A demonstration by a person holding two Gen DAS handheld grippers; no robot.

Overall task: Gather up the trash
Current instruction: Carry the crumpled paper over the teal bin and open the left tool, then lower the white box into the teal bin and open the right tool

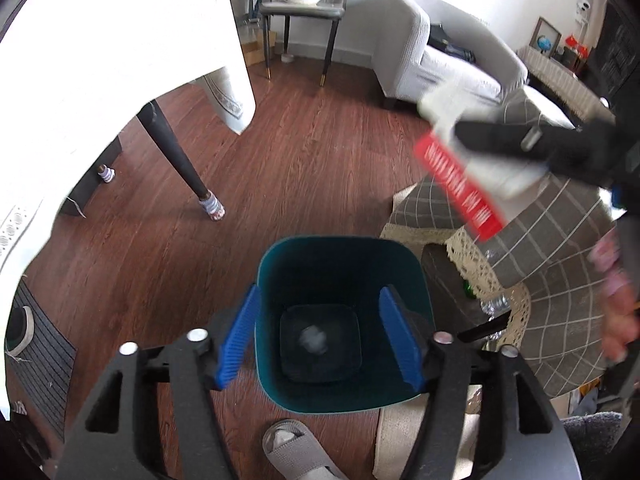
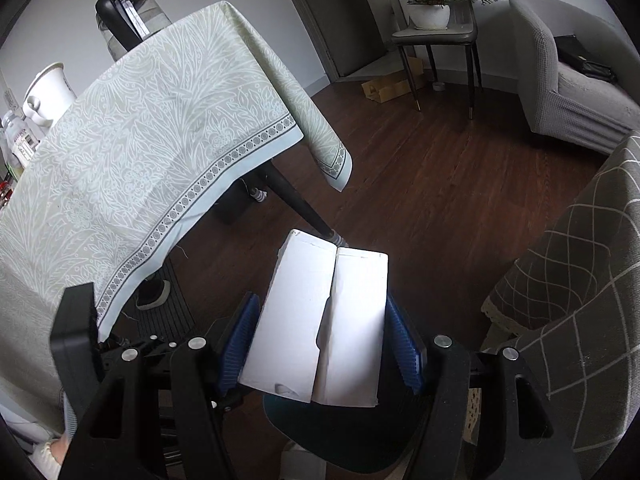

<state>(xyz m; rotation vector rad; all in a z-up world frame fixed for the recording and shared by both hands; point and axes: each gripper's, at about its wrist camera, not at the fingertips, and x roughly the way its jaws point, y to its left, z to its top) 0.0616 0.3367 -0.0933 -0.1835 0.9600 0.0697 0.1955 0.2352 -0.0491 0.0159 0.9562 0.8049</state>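
Observation:
My left gripper (image 1: 319, 291) hangs open straight above a teal waste bin (image 1: 340, 240) on the wooden floor. A blurred pale wad (image 1: 314, 338) shows down inside the bin, free of the blue pads. In the left wrist view my right gripper (image 1: 472, 140) comes in from the upper right, carrying a flattened white carton with a red side (image 1: 456, 184). The right wrist view shows that white carton (image 2: 320, 320) clamped between both blue pads of the right gripper (image 2: 320, 300). Part of the bin (image 2: 340, 436) lies below the carton.
A table under a pale green patterned cloth (image 2: 140, 140) stands to the left, its black leg (image 1: 176, 152) near the bin. A grey checked cloth (image 1: 560, 260) covers furniture on the right. A grey sofa (image 1: 440, 64) and a chair with a plant (image 1: 304, 4) stand behind. A slippered foot (image 1: 292, 448) is beside the bin.

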